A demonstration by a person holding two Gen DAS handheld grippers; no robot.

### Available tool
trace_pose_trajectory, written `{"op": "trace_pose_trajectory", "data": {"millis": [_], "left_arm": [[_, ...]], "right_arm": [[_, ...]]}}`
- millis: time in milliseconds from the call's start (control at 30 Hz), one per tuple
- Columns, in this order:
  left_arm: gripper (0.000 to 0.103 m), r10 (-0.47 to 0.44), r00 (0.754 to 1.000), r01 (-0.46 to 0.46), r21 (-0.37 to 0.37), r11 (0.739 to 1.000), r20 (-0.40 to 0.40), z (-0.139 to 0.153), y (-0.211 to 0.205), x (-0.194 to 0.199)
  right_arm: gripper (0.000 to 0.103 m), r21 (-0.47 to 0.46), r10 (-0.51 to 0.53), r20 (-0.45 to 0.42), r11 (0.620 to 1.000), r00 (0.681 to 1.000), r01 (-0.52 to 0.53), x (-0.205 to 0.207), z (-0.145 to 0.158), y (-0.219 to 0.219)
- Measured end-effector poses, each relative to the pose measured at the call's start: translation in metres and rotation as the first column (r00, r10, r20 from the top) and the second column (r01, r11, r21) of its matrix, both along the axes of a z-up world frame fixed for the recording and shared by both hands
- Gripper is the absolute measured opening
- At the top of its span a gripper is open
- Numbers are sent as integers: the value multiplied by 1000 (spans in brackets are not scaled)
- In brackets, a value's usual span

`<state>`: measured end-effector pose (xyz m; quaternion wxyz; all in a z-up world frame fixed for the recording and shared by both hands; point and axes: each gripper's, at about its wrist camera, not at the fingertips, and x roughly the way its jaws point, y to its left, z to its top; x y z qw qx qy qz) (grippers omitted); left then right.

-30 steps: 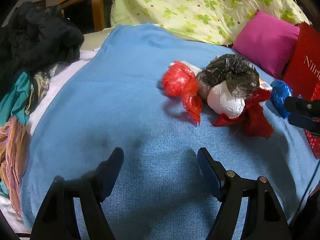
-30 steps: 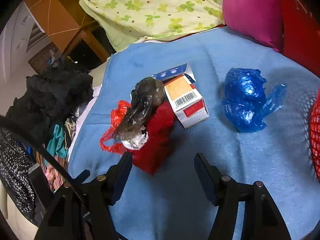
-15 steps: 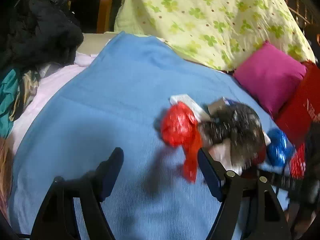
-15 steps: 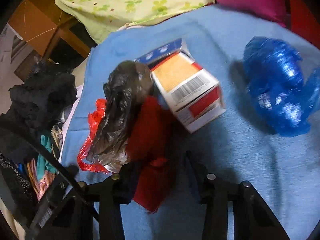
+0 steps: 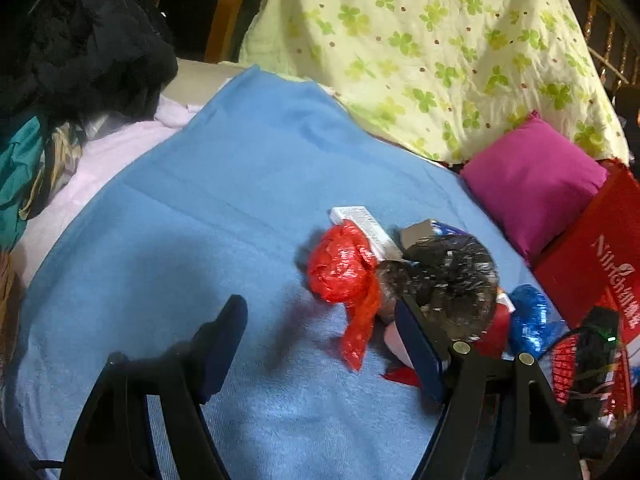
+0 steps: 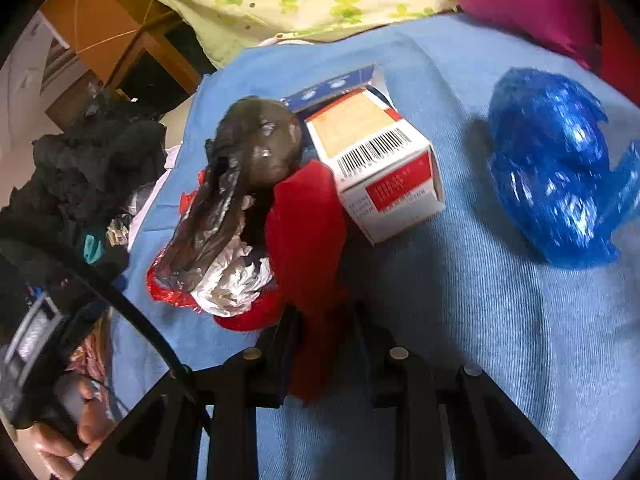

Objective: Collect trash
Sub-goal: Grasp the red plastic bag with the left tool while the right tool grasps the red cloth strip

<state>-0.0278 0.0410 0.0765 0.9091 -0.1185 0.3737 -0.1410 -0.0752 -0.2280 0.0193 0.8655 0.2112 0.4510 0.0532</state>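
- At the bottom centre of the right wrist view, the right gripper (image 6: 324,344) is clenched on the lower tail of a soft red cloth-like scrap (image 6: 306,220); its dark jaws pinch the fabric from both sides.
- The scrap looks light and limp, so it should lift easily but will dangle and may drag its neighbours; a hold nearer its bulk would be surer.
- Touching the scrap on its left lie a crumpled dark translucent plastic bag (image 6: 240,184) and a white crinkled wad (image 6: 232,284), both light and slippery-looking.
- Just right of the scrap sits a white-and-red cardboard carton with a barcode (image 6: 380,172), stiff enough to be gripped across its sides.
- Toward the right edge, apart from the pile, rests a crumpled shiny blue plastic bag (image 6: 556,168), springy and best taken at a fold.
- In the lower part of the left wrist view, the left gripper (image 5: 320,344) hangs released and empty over the blue knitted blanket (image 5: 208,208).
- Beyond its right finger lies a crumpled red plastic bag (image 5: 344,272).
- Farther back stand a magenta cushion (image 5: 532,184) and a green clover-print quilt (image 5: 420,48).
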Motion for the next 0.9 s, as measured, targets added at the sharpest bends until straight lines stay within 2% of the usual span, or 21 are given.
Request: {"op": "trace_pose_trajectory", "data": {"millis": [167, 233, 333, 467, 800, 900], "left_arm": [[77, -24, 1000, 24, -30, 999, 15, 6, 4, -9], [77, -45, 999, 45, -2, 999, 29, 7, 3, -16], [77, -49, 997, 46, 42, 998, 54, 8, 9, -31], [77, -44, 998, 43, 13, 999, 49, 9, 25, -47], [77, -79, 992, 75, 39, 996, 96, 12, 36, -66], [77, -93, 991, 91, 23, 996, 99, 13, 39, -65]], "right_arm": [[28, -163, 38, 9, 986, 999, -36, 0, 4, 21], [28, -200, 42, -21, 979, 999, -45, 2, 7, 25], [28, -226, 35, -76, 973, 997, -52, 12, 8, 30], [28, -250, 15, -110, 967, 994, -43, 16, 9, 34], [28, -305, -51, -178, 952, 983, -6, 30, 11, 50], [28, -311, -65, -200, 950, 978, 0, 37, 13, 54]]}}
